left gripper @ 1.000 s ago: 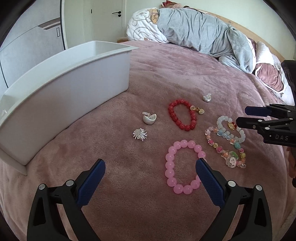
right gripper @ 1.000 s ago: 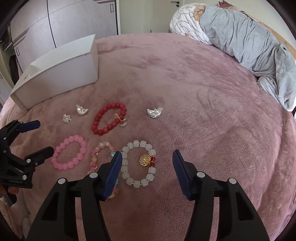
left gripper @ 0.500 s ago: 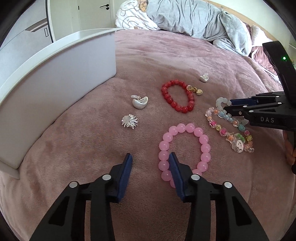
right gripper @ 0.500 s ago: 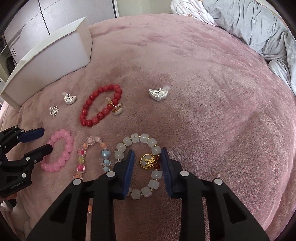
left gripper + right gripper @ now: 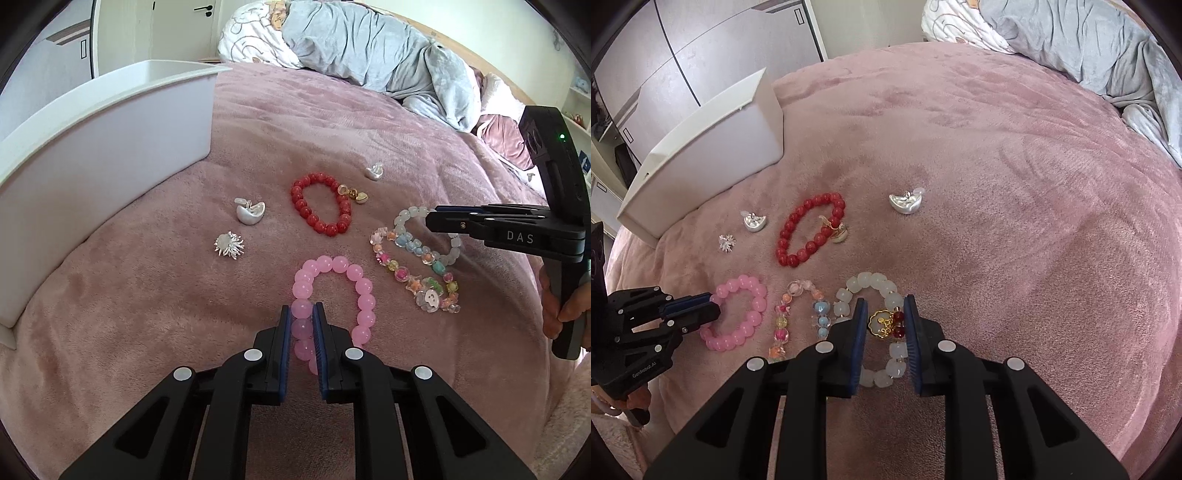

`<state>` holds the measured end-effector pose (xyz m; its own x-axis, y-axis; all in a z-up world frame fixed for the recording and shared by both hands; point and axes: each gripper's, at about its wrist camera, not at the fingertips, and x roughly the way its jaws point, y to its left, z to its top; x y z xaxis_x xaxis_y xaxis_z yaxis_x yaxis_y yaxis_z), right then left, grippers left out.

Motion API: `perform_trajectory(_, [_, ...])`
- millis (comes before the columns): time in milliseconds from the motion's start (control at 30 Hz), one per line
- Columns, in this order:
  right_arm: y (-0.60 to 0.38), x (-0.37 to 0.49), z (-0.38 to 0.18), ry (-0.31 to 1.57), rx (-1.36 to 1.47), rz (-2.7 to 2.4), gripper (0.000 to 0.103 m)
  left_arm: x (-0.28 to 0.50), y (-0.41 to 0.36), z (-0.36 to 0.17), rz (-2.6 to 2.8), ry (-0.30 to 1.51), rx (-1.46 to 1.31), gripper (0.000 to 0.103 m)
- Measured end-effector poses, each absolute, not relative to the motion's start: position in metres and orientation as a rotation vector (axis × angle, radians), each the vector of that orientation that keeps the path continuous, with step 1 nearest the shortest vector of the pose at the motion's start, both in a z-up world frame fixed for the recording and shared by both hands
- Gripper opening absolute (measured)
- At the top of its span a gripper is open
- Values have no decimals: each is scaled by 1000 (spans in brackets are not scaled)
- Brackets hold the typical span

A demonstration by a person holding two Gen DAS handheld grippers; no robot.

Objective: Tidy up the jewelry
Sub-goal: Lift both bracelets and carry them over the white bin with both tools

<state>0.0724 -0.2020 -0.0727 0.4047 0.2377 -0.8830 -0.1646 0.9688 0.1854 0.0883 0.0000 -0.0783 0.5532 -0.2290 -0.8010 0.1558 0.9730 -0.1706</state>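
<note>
My left gripper (image 5: 301, 312) is shut on the near side of a pink bead bracelet (image 5: 354, 275) that lies on the pink bedspread; it also shows in the right wrist view (image 5: 753, 306). My right gripper (image 5: 885, 308) is narrowed around the right side of a white bead bracelet (image 5: 871, 282) with its gold charm (image 5: 881, 323) between the pads; whether the pads touch the beads I cannot tell. A red bead bracelet (image 5: 317, 206) and a multicolour bead bracelet (image 5: 413, 266) lie beside them.
A white open box (image 5: 92, 140) stands at the left. Two silver earrings (image 5: 249, 212) (image 5: 375, 171), a silver spiky brooch (image 5: 229, 245) and a gold charm (image 5: 356, 194) lie on the spread. A grey duvet (image 5: 369, 55) is heaped at the bed's head.
Both grippers moved down and forward and narrowed from wide open. The left one closed on the pink bracelet; the right one closed in around the white bracelet's side.
</note>
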Motion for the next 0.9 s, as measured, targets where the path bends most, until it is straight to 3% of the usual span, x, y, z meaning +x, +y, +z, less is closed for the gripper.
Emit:
perform_trajectory(567, [-189, 70, 9, 959, 78, 302, 20, 79, 15, -4, -287, 836, -73, 16])
perform_trajectory(900, [-131, 116, 83, 837, -8, 406, 20, 97, 74, 63, -216, 746, -114, 17])
